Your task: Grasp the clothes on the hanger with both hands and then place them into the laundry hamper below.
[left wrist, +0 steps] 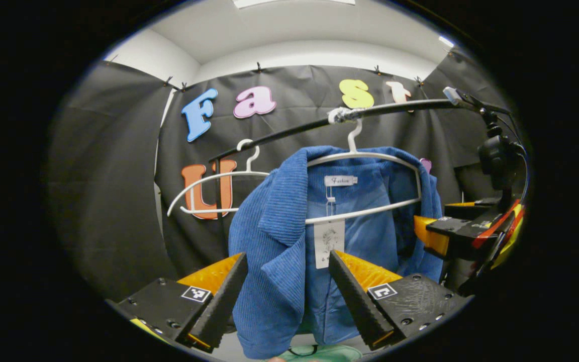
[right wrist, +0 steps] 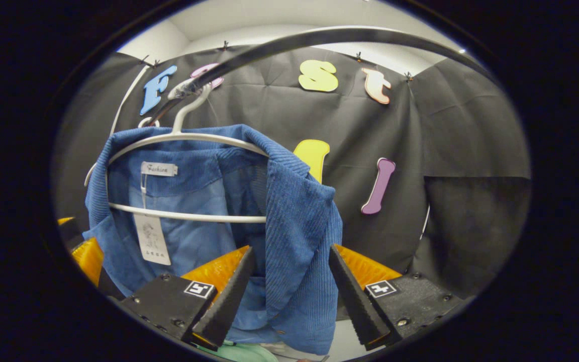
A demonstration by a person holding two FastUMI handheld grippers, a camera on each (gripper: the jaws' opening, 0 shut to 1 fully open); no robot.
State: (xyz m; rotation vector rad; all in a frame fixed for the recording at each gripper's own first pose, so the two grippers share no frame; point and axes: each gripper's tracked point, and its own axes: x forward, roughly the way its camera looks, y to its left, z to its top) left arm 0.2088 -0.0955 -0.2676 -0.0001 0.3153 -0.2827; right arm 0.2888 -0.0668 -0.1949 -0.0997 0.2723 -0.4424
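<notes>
A blue corduroy jacket (left wrist: 279, 236) hangs on a white hanger (left wrist: 365, 156) from a black rail (left wrist: 395, 106). In the left gripper view my left gripper (left wrist: 287, 256) is open, and the jacket's lapel and front panel hang between its fingers. My right gripper (left wrist: 432, 221) reaches in at the jacket's far side. The right gripper view shows the same jacket (right wrist: 294, 216) on its hanger (right wrist: 189, 137). There my right gripper (right wrist: 290, 250) stands open around the other front panel. A pale green thing (right wrist: 244, 353) shows below the jacket's hem.
A second, empty white hanger (left wrist: 209, 191) hangs further along the rail to the left of the jacket. A paper tag (left wrist: 328, 241) dangles from the collar. A black camera mount (left wrist: 495, 156) stands at the rail's right end. The black cloth wall is close behind.
</notes>
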